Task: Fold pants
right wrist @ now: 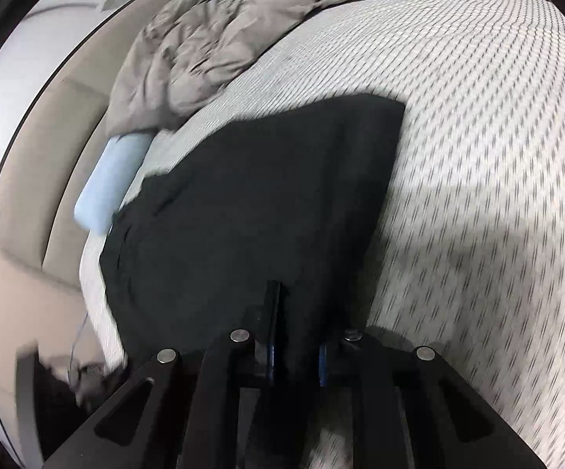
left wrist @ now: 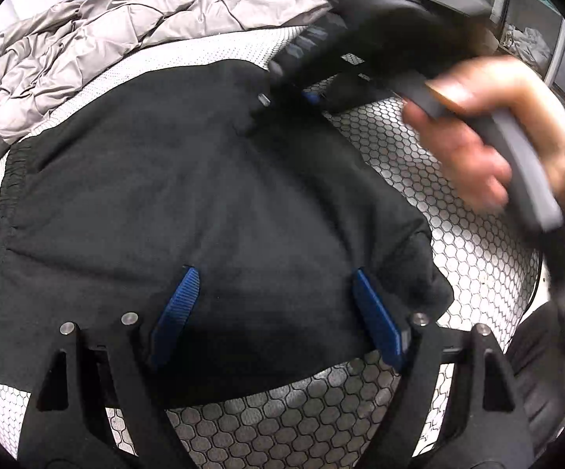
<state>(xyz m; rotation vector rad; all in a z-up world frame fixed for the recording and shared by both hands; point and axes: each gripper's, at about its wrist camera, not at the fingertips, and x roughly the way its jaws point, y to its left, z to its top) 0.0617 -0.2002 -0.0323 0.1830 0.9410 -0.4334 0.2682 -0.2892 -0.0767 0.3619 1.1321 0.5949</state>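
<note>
The black pants [left wrist: 188, 195] are lying folded on the honeycomb-patterned mattress [left wrist: 458, 234]. My left gripper [left wrist: 272, 273] is hovering over their near edge, jaws apart. My right gripper [right wrist: 296, 351] is pinching a fold of the pants' cloth.

text: none legible | labels: none | brands: none | numbers: none | signs: none

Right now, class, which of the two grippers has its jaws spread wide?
The left gripper: its blue pads stand far apart above the black pants; the right gripper pinches the cloth.
</note>
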